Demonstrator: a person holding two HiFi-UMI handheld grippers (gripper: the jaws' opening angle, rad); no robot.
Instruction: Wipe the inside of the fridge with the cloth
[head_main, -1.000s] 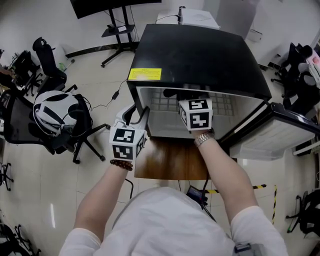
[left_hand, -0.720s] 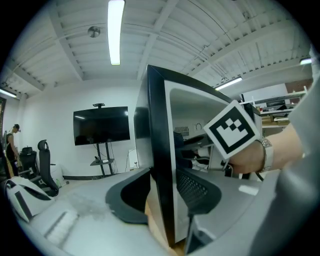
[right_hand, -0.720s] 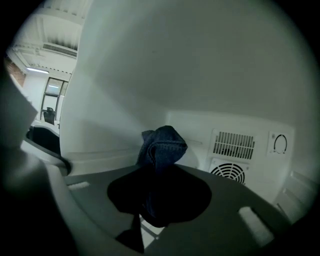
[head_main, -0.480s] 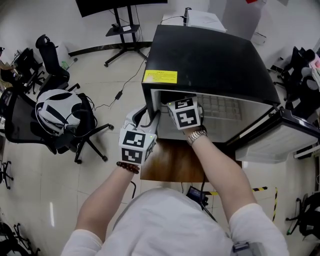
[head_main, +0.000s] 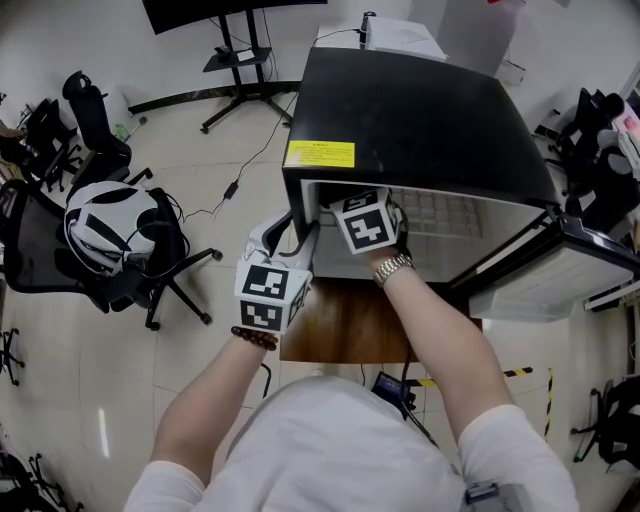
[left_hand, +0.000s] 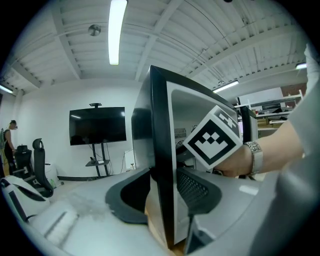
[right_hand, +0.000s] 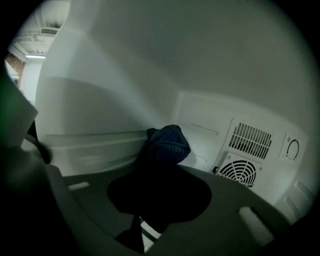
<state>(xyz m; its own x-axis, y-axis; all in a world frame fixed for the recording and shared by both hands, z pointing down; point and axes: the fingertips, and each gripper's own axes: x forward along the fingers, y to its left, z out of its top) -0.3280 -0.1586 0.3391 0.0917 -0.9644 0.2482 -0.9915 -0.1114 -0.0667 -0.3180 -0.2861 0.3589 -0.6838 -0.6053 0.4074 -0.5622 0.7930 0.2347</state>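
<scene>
A black mini fridge (head_main: 420, 100) stands with its door swung open to the right. My left gripper (head_main: 300, 232) straddles the front edge of the fridge's left side wall (left_hand: 160, 150), one pad on each face, clamped on it. My right gripper (right_hand: 162, 165) reaches inside the fridge, with only its marker cube (head_main: 362, 222) showing in the head view. It is shut on a bunched dark blue cloth (right_hand: 167, 142), which sits close to the white left inner wall (right_hand: 100, 100) near the back corner. Whether the cloth touches the wall I cannot tell.
The open door (head_main: 560, 260) hangs at the right. A fan vent (right_hand: 240, 172) and a dial (right_hand: 292, 148) sit on the fridge's back wall. A wire shelf (head_main: 445, 212) is inside. The fridge rests on a wooden top (head_main: 345, 325). Office chairs (head_main: 110, 225) stand at the left.
My right gripper has moved left and a little lower inside the fridge, from the middle toward the left wall, carrying the cloth. The left gripper has stayed on the side wall.
</scene>
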